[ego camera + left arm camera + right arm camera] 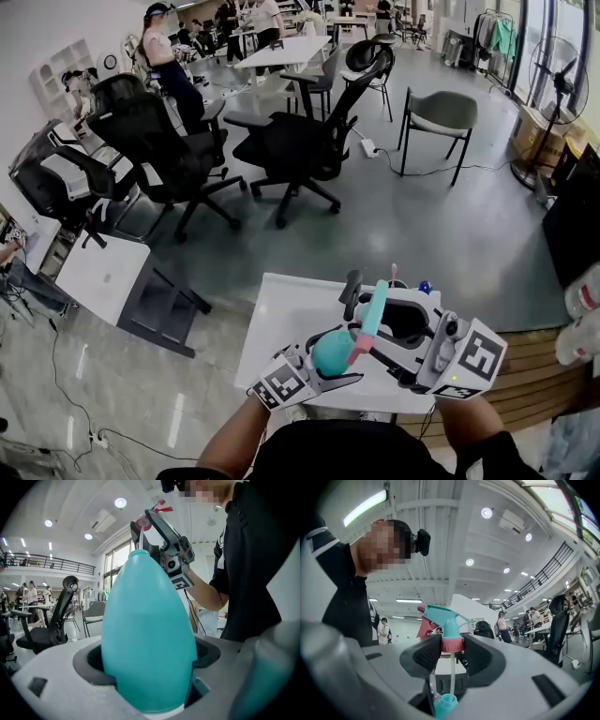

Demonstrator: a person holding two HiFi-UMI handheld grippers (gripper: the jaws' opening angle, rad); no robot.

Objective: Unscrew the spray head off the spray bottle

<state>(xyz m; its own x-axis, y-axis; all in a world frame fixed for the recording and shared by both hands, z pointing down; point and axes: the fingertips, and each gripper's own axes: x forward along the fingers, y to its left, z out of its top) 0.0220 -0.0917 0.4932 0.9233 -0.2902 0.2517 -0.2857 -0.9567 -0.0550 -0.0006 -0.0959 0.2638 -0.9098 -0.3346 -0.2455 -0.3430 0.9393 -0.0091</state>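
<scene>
The teal spray bottle (149, 634) is sitting pinched at its wide body between the jaws of the left gripper (151, 674), above the white worktop (281, 309). Its opaque wall is hiding any contents. The right gripper (451, 649) is clamping the spray head (443, 618) by its pink collar, just above the bottle's neck, the dip tube (451, 677) reaching down into it.

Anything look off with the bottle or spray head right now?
Nothing spilled or damaged. The spray head is off the bottle, clamped at its pink collar by the right gripper; its dip tube hangs down to the neck, apparently not clear of it. The left gripper holds the bottle.
</scene>
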